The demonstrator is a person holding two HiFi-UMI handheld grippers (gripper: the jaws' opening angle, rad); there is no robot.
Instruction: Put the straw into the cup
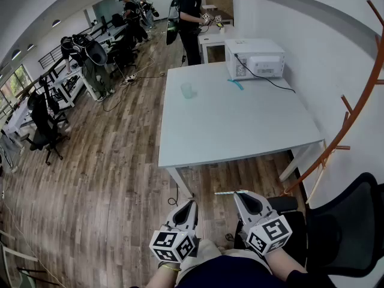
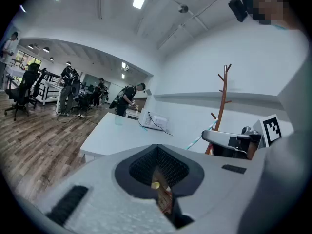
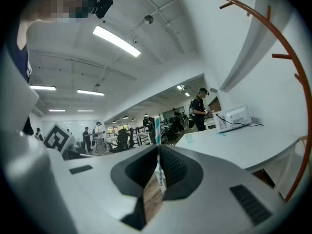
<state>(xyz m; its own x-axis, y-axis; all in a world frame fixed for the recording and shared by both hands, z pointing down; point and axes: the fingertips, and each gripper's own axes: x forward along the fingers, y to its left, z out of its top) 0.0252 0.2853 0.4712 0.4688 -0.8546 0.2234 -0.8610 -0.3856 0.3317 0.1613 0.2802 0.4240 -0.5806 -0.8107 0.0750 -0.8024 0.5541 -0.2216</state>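
The striped straw (image 3: 157,130) is clamped between the jaws of the right gripper (image 1: 243,197). The jaws of the left gripper (image 1: 187,207) are pressed together on nothing. The cup (image 1: 188,90) is set far off on the tabletop (image 1: 240,131). It could be tipped if the straw's long free end strikes its rim.

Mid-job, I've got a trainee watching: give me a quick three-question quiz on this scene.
1. Which gripper holds the striped straw: A left, B right, C neither?
2. True or false: the cup stands on the floor.
3. Fill in: the white box at the far right corner of the table is a ____.
Key: 1 B, the right gripper is shut on it. 2 False, it stands on the table. 3 microwave.
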